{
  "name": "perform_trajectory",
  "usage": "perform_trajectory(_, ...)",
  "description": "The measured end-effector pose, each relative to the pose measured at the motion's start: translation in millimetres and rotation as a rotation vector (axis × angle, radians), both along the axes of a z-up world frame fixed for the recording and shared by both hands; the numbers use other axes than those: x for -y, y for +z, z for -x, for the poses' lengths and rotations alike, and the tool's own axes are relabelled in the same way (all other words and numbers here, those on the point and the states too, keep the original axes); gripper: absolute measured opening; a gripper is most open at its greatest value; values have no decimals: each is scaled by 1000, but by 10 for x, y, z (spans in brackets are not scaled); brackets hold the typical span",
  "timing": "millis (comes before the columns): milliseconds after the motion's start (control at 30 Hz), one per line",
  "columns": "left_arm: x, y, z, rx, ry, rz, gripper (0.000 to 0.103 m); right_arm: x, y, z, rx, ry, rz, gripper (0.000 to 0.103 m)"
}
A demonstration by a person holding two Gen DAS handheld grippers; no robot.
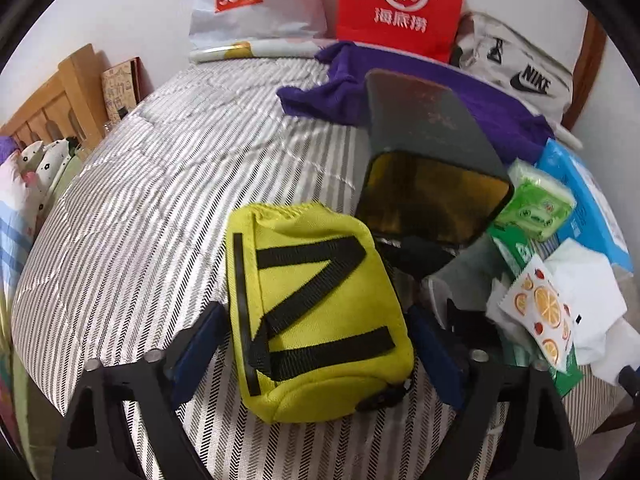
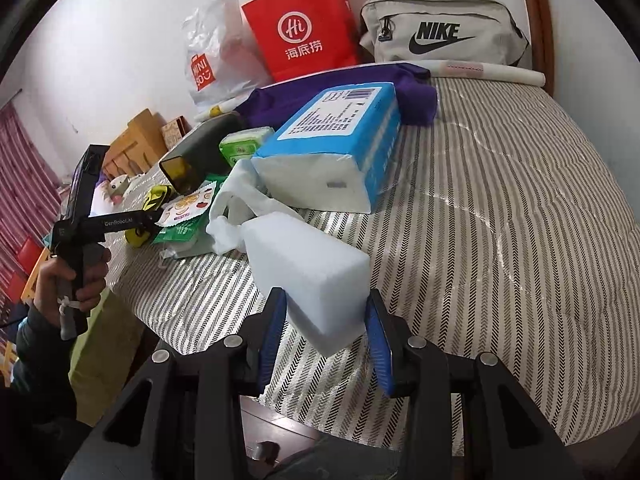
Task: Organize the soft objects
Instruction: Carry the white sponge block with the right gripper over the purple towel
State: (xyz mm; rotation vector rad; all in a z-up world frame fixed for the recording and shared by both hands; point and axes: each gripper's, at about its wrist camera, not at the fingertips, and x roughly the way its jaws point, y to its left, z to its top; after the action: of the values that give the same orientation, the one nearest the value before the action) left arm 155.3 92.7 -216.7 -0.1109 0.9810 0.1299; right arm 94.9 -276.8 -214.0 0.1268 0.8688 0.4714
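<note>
Item 1. White foam block (image 2: 310,276), lower centre of the right wrist view, low over or resting on the striped bed cover (image 2: 500,220); which, I cannot tell. Rectangular, matte, fine-grained, edges slightly rounded. The right gripper (image 2: 326,340) has it clamped near one end, its blue-padded fingers (image 2: 378,336) partly closed and pressing on the two sides.
Risk: the hold sits at one end only, so the long free end could lever the block out of the pads; foam this soft may also dent under pressure.

Item 2. Yellow pouch (image 1: 316,312), lower centre of the left wrist view, lying flat on the bed cover. Woven fabric, padded, rounded corners, black webbing straps across its face. The left gripper (image 1: 316,352) straddles it with fingers (image 1: 200,344) set wide; the pads stand at its two sides, and no firm squeeze shows.
Risk: closing on the bulging, yielding sides could pinch only fabric, or snag a strap, and the pouch would sag or slip on lifting.

Item 3. Neighbours, right of the pouch in the left wrist view: dark hard case with amber window (image 1: 424,184), green wipes pack (image 1: 536,204), orange-print sachet (image 1: 540,312), crumpled white tissue (image 1: 588,292), blue tissue pack (image 1: 592,200). Crinkly film, loosely heaped; a sideways sweep could scatter them.

Item 4. Upper frame: purple cloth (image 1: 344,80), red paper bag (image 1: 400,4).
</note>
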Motion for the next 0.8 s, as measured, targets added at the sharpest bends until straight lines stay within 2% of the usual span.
perform_trajectory(67, -23, 24, 30, 8, -9, 13, 70, -3, 14, -2, 5, 3, 1, 40)
perform_trajectory(267, -91, 131, 78, 15, -32, 29, 63, 22, 119, -31, 24, 4, -6, 40)
perform_trajectory(400, -174, 234, 78, 27, -29, 76, 63, 4, 231, -27, 50, 14, 1, 40)
perform_trajectory(500, -196, 286, 87, 36, -31, 64, 62, -14, 322, -4, 82, 24, 9, 40)
perform_trajectory(800, -323, 501, 175, 85, -26, 67, 62, -62, 431, -19, 88, 35, -2, 40)
